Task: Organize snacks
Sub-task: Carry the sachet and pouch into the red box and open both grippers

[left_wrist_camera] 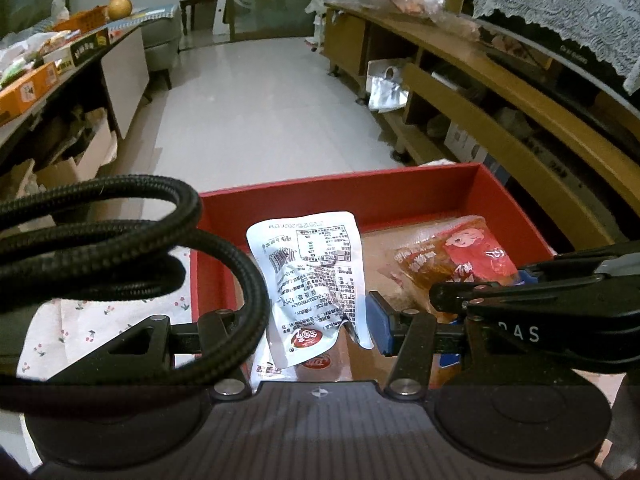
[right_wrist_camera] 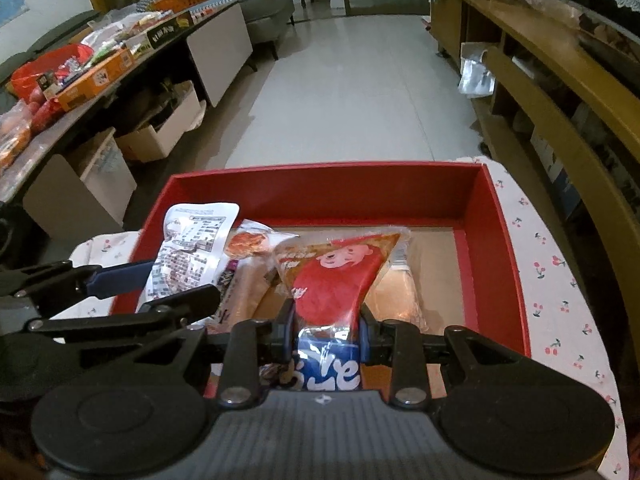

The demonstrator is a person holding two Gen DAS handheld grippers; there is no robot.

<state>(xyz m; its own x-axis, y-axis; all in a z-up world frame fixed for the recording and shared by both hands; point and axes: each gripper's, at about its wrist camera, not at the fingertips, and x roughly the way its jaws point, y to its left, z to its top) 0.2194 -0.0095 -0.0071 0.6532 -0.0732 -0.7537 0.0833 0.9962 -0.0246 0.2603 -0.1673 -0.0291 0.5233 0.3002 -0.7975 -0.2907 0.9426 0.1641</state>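
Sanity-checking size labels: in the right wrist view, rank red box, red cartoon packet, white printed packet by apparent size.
1. red box
2. red cartoon packet, though it sits closest to the camera in the right gripper, which inflates it
3. white printed packet, partly hidden by the left gripper, so 2 and 3 are unsure

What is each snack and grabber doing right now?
Left gripper: jaws shut on the white packet.
White packet: held upright over the red box.
Right gripper: jaws shut on the red snack bag.
Red snack bag: held, tilted into the box.
Red box: open, partly filled.
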